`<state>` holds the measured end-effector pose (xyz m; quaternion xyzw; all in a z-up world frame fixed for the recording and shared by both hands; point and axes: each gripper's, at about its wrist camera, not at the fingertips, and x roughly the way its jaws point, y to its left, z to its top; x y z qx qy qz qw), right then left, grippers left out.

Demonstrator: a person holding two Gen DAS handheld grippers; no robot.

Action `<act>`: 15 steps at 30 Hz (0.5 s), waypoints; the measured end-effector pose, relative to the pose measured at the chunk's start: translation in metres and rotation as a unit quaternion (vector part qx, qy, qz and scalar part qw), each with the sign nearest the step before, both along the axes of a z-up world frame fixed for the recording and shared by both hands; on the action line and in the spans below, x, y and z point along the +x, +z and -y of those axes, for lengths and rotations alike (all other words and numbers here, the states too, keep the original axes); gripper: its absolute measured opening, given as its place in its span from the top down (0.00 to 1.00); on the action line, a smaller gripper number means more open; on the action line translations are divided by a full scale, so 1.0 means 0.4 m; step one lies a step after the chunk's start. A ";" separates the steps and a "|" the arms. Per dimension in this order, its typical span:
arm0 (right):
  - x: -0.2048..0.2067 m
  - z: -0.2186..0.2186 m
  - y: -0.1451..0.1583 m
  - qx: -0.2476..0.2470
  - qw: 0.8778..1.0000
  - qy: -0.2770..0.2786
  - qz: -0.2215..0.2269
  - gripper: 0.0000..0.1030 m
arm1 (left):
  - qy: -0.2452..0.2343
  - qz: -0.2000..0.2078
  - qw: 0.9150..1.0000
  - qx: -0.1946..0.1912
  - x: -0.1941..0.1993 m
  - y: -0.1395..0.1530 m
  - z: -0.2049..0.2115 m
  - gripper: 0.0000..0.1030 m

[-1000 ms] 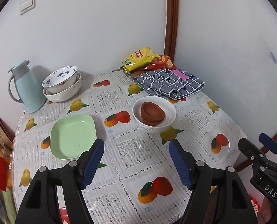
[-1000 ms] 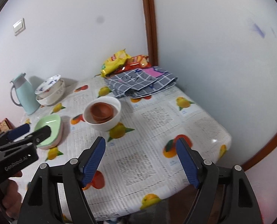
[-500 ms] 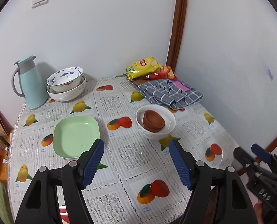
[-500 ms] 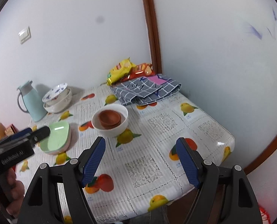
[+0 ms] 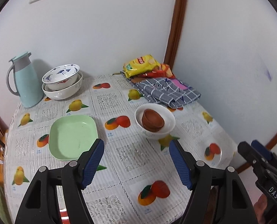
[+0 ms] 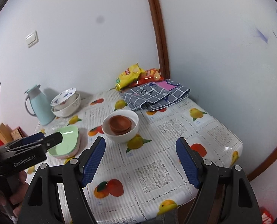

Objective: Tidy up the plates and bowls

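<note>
The brown bowls (image 5: 153, 120) sit nested in the white bowl (image 5: 155, 121) mid-table, green plates (image 5: 73, 136) to their left. You've drawn your left gripper (image 5: 136, 165) and right gripper (image 6: 140, 162) back, jaws wide and empty; sorting looks nearly finished.

square pale-green plates (image 5: 73, 136): stacked, left of white bowl | white bowl (image 5: 155, 122): upright, holds two nested brown bowls (image 5: 152, 120) | blue-patterned bowl (image 5: 61, 76): nested in a white bowl, far-left of it
</note>
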<state>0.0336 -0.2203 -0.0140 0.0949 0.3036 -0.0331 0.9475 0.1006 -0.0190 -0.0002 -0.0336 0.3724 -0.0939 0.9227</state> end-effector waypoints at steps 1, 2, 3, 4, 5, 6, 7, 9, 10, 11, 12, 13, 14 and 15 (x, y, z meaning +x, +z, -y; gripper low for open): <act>0.003 0.002 0.000 0.000 1.000 -0.002 0.000 0.25 | 0.001 -0.003 1.000 -0.004 0.005 0.000 -0.003 0.32; 0.008 0.004 0.000 -0.003 1.000 -0.004 -0.001 0.25 | 0.000 -0.005 1.000 -0.005 0.009 0.000 -0.003 0.32; 0.011 0.008 0.000 -0.004 1.000 -0.010 -0.001 0.25 | -0.001 -0.006 1.000 -0.002 0.013 -0.002 -0.001 0.31; 0.013 0.013 0.000 -0.002 1.000 -0.014 0.000 0.25 | -0.002 -0.009 1.000 0.004 0.017 -0.004 0.003 0.31; 0.017 0.018 -0.001 0.003 1.000 -0.015 0.000 0.25 | -0.003 -0.011 1.000 0.010 0.021 -0.007 0.007 0.31; 0.019 0.025 -0.002 0.012 1.000 -0.016 0.003 0.25 | -0.003 -0.011 1.000 0.016 0.026 -0.009 0.011 0.31; 0.020 0.030 -0.002 0.017 1.000 -0.017 0.004 0.25 | -0.003 -0.012 1.000 0.020 0.030 -0.011 0.015 0.31; 0.028 0.038 -0.005 0.023 0.999 -0.022 0.000 0.25 | -0.001 -0.018 0.999 0.033 0.041 -0.016 0.024 0.31; 0.036 0.043 -0.006 0.026 0.999 -0.022 -0.007 0.25 | -0.001 -0.020 0.999 0.039 0.048 -0.019 0.028 0.31; 0.041 0.044 -0.007 0.027 0.999 -0.023 -0.010 0.25 | -0.001 -0.023 0.999 0.044 0.055 -0.022 0.031 0.31; 0.048 0.047 -0.006 0.029 0.999 -0.023 -0.013 0.25 | 0.000 -0.026 0.999 0.047 0.061 -0.025 0.032 0.31; 0.052 0.048 -0.006 0.029 0.999 -0.024 -0.015 0.25 | 0.001 -0.030 0.998 0.048 0.070 -0.028 0.032 0.31; 0.059 0.051 -0.006 0.029 0.999 -0.024 -0.017 0.25 | 0.003 -0.036 0.998 0.049 0.079 -0.033 0.031 0.31; 0.064 0.051 -0.007 0.029 0.999 -0.024 -0.018 0.25 | 0.004 -0.044 0.998 0.050 0.091 -0.040 0.031 0.31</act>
